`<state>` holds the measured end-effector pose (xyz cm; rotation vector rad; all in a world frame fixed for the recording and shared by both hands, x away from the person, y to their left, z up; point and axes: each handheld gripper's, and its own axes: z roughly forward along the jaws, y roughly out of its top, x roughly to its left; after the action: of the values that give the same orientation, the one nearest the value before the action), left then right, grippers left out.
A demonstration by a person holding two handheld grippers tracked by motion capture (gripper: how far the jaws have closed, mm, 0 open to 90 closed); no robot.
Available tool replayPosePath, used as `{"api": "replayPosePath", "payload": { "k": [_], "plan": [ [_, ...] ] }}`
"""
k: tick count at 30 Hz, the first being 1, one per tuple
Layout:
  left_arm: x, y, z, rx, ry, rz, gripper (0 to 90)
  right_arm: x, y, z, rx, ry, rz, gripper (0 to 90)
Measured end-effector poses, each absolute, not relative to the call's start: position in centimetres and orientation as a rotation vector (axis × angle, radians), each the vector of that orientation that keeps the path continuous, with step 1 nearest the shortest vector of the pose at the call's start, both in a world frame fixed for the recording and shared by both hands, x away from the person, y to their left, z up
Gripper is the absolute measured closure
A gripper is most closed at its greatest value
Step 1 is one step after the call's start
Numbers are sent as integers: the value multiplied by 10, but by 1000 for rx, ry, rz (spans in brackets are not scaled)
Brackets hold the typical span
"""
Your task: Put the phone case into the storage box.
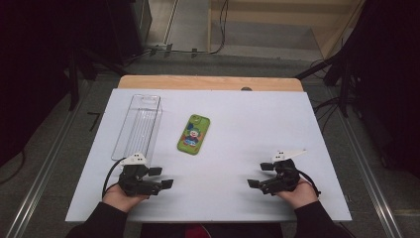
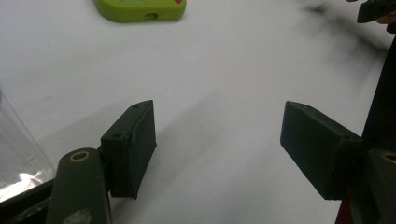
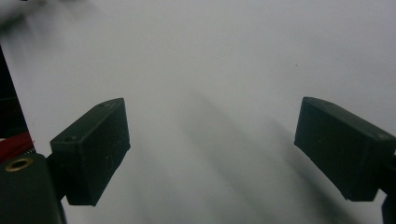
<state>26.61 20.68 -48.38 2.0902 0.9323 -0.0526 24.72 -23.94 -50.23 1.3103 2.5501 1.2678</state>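
While I watched from my remote station, both hands rested at the near edge of the white table [image 1: 237,106].

Left gripper [image 1: 161,177]: I saw its fingers [image 2: 130,147] spread wide, with bare table between them and nothing pinched.

Right gripper [image 1: 261,175]: I saw its fingers [image 3: 93,149] spread just as wide, pads apart over bare white surface.

Phone [image 1: 193,134]: it lay flat ahead of the left fingers, slightly toward the right gripper's side, well apart from both; in the left gripper view its green edge [image 2: 140,10] sat beyond the fingertips.

Clear box [image 1: 137,126]: a long transparent container lay just ahead of the left gripper, on its outer side, its near end close to the gripper's body.

In the way: I saw open table between either pair of fingers and the phone.

Writing: I could read none; the phone's green case bore a cartoon clown figure, too small to make out further.
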Motion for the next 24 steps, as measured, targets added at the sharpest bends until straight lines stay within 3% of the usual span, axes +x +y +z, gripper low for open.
{"api": "replayPosePath", "payload": {
  "k": [24],
  "plan": [
    [273, 173, -458, 2118, 945, -60, 273, 247, -242, -501, 1332, 2522, 1280, 86]
  ]
}}
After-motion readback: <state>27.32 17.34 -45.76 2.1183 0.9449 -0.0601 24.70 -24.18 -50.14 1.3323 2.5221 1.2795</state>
